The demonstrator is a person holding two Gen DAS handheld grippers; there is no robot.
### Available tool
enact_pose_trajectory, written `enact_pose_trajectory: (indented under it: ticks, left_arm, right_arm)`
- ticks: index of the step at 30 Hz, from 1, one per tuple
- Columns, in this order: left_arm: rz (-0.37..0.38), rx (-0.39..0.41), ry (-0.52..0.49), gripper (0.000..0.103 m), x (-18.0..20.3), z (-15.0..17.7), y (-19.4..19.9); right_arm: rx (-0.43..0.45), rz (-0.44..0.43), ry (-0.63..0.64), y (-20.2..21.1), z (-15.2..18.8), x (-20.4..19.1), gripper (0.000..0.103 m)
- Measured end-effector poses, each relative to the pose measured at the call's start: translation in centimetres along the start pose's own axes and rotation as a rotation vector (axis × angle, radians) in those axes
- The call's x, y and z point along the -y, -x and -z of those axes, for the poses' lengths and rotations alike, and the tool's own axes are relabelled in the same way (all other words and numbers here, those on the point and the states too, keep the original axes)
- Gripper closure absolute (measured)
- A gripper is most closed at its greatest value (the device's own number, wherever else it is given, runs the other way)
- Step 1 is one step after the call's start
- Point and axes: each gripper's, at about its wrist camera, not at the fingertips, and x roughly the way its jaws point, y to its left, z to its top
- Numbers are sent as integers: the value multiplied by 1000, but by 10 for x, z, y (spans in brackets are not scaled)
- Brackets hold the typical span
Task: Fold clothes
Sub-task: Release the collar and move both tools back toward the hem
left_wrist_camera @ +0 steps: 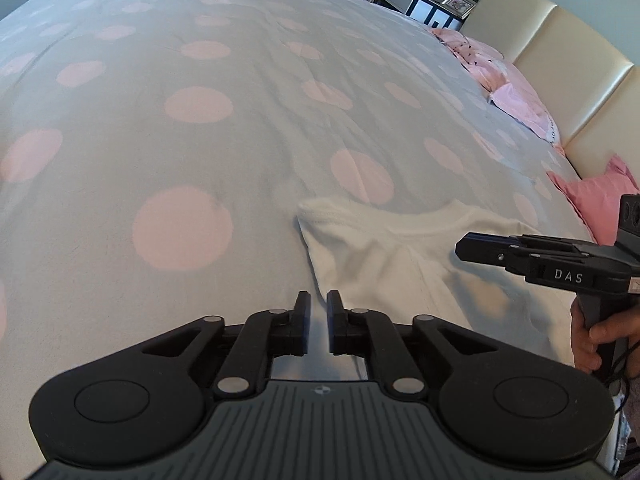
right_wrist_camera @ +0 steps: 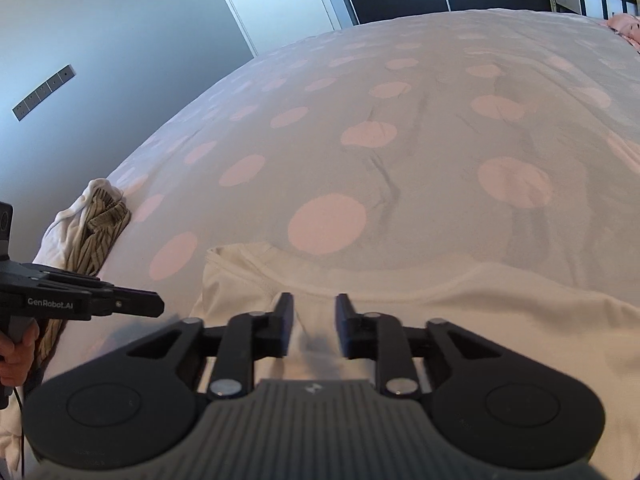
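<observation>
A white T-shirt (left_wrist_camera: pixel 400 256) lies flat on the bed, neckline towards the far side; in the right wrist view the T-shirt (right_wrist_camera: pixel 460 308) fills the near foreground. My left gripper (left_wrist_camera: pixel 319 299) hovers at the shirt's left edge, its jaws a narrow gap apart with nothing between them. It shows side-on as the left gripper (right_wrist_camera: pixel 160 305) beside the shirt's left corner. My right gripper (right_wrist_camera: pixel 314 300) stands open over the shirt just below the collar, holding nothing. From the left it appears as the right gripper (left_wrist_camera: pixel 460 246), above the shirt's right half, held by a hand (left_wrist_camera: pixel 596 336).
The bed's grey duvet (left_wrist_camera: pixel 192 152) with pink dots stretches far ahead. Pink pillows (left_wrist_camera: pixel 516 92) and a pink cushion (left_wrist_camera: pixel 600 196) lie along the cream headboard (left_wrist_camera: pixel 560 52). A pile of striped and white clothes (right_wrist_camera: pixel 92 232) sits at the bed's left edge.
</observation>
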Motion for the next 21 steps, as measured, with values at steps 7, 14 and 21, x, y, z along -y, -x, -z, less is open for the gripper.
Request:
enact_pose_trajectory:
  ticks: [7, 14, 21]
  left_arm:
    - [27, -66, 2, 89, 23, 59, 29]
    - [39, -109, 67, 89, 39, 142, 70]
    - [52, -144, 116, 89, 65, 221, 108]
  right_arm:
    - [-41, -19, 9, 50, 35, -14, 72]
    - [-85, -52, 0, 103, 91, -44, 72]
    - [-207, -55, 8, 151, 181, -85, 72]
